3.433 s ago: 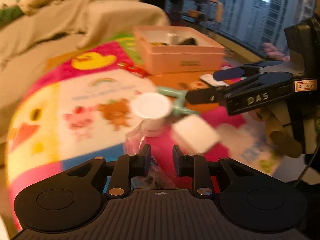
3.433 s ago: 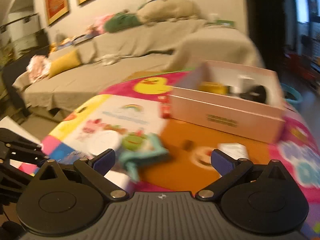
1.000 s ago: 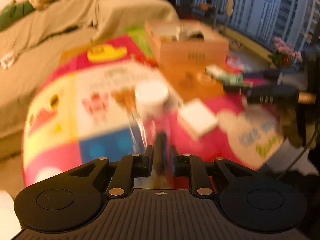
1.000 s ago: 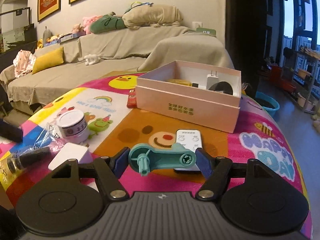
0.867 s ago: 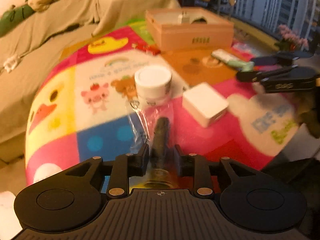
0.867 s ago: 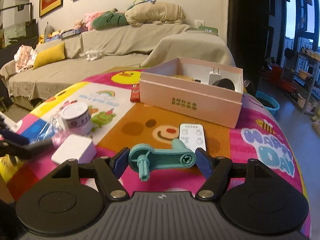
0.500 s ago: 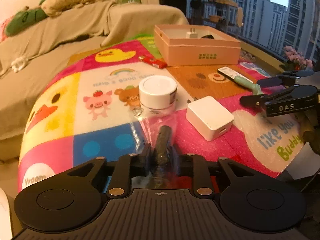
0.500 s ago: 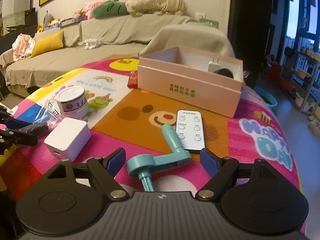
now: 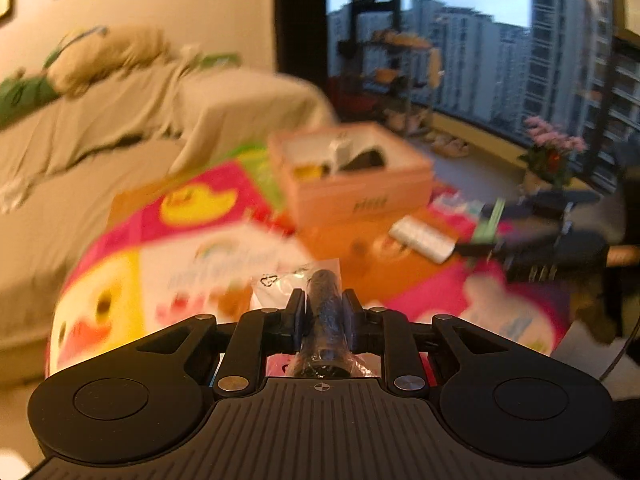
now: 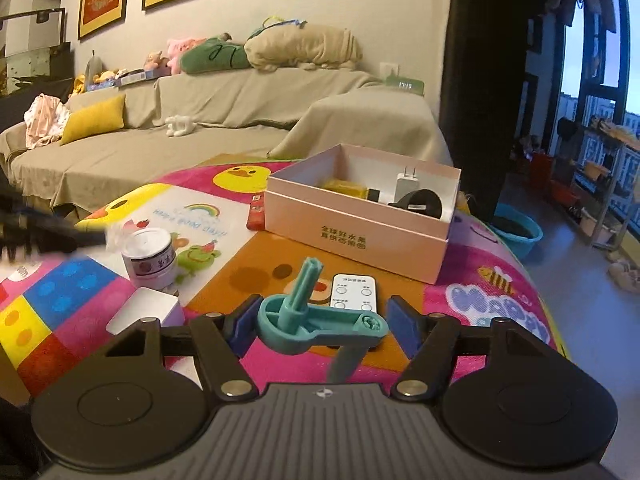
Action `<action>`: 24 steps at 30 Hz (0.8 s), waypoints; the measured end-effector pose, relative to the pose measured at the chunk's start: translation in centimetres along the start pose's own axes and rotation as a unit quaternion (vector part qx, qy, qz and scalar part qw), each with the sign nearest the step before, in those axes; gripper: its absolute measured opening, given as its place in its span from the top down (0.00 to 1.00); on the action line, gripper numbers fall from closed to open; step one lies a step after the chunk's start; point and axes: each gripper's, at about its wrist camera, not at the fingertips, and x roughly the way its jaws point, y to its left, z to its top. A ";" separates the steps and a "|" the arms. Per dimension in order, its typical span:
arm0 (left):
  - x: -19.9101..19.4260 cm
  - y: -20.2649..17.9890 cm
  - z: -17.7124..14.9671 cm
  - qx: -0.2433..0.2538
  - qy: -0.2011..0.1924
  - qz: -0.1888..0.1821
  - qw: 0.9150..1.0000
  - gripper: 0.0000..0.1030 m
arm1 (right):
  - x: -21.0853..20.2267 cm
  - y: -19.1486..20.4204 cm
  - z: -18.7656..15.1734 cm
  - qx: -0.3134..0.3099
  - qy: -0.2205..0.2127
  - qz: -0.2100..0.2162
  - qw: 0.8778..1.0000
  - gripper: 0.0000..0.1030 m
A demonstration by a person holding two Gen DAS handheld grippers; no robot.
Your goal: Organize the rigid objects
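Observation:
My left gripper (image 9: 323,300) is shut on a black cylinder in a clear plastic bag (image 9: 325,312), held up off the mat and pointing toward the pink box (image 9: 352,178). My right gripper (image 10: 322,320) holds a teal plastic crank handle (image 10: 316,328) between its blue pads (image 10: 240,328), above the mat; the handle has rolled so its peg points up. The pink box (image 10: 360,220) stands open ahead with a white plug, a black round item and a yellow item inside.
On the colourful play mat (image 10: 480,280) lie a white remote (image 10: 354,286), a white round jar (image 10: 150,258), a white square box (image 10: 142,314) and a red pack (image 10: 256,210). A covered sofa (image 10: 240,112) stands behind. A blue basin (image 10: 516,232) sits on the floor at right.
My left gripper has lifted the bagged black cylinder off the mat and swung toward the pink box. My right gripper has closed back on the teal handle, which had slipped and turned.

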 end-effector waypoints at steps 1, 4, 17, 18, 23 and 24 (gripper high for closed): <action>0.3 -0.2 1.2 0.011 -0.007 -0.007 1.000 0.78 | 0.0 -0.1 0.1 0.001 -0.001 0.000 1.000 0.34; 2.0 -1.0 4.7 0.048 -0.027 -0.023 0.998 0.78 | -0.4 -0.2 0.1 0.002 -0.007 -0.002 1.000 0.34; 21.4 1.1 15.4 -0.031 -0.042 -0.053 0.997 0.77 | -0.9 -2.5 0.1 0.019 -0.005 -0.039 0.999 0.34; 22.5 1.5 15.0 -0.038 -0.039 -0.038 0.998 0.77 | -0.8 -2.7 0.1 0.019 -0.003 -0.042 0.999 0.34; 21.4 4.8 12.5 -0.105 -0.061 -0.041 0.992 0.76 | -0.2 -3.8 0.5 0.026 0.003 -0.056 0.998 0.34; 20.5 5.0 12.2 -0.112 -0.069 -0.044 0.990 0.76 | 0.0 -4.0 0.8 0.026 0.002 -0.057 0.998 0.34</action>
